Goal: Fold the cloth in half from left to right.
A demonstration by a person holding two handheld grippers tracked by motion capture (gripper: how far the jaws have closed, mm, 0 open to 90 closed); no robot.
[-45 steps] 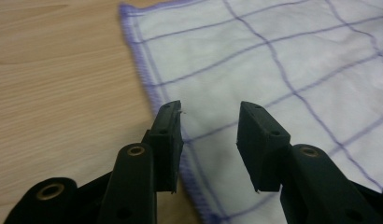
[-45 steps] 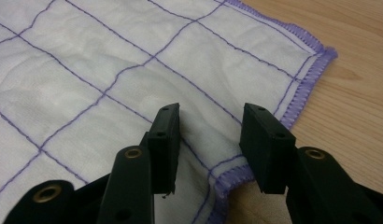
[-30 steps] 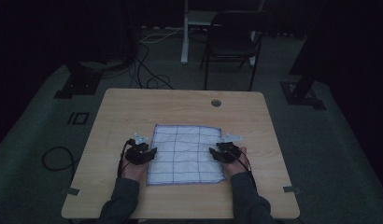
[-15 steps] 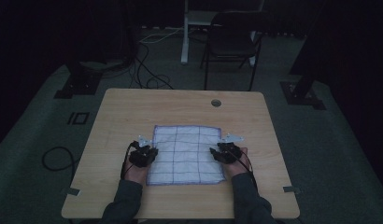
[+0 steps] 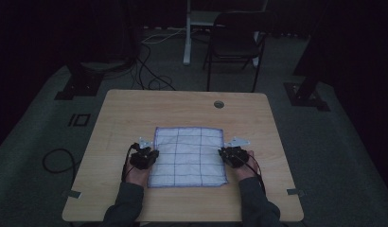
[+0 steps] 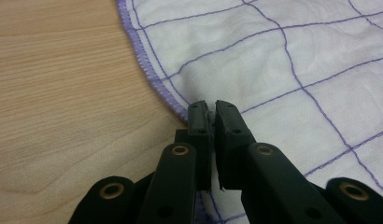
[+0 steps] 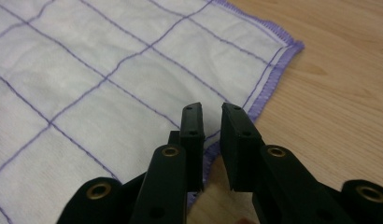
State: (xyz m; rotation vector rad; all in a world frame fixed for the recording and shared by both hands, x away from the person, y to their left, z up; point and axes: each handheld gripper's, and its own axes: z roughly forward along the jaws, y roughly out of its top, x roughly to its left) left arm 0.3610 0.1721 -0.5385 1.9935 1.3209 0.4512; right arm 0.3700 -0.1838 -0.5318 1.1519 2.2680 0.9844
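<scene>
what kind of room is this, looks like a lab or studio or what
Probably a dim lab or recording studio, not a home. A lone wooden table stands on grey carpet, loose cables run across the floor, heavy black stand bases flank it, and an empty chair sits behind.

Light wood desk (image 5: 130,113) sitting mid-frame in the high view, round cable hole (image 5: 219,104) showing near its upper right edge. White cloth with purple grid lines (image 5: 188,156) lying flat directly on it, lower centre, purple-stitched hem touching the wood. Desk standing on grey floor (image 5: 36,142).
</scene>
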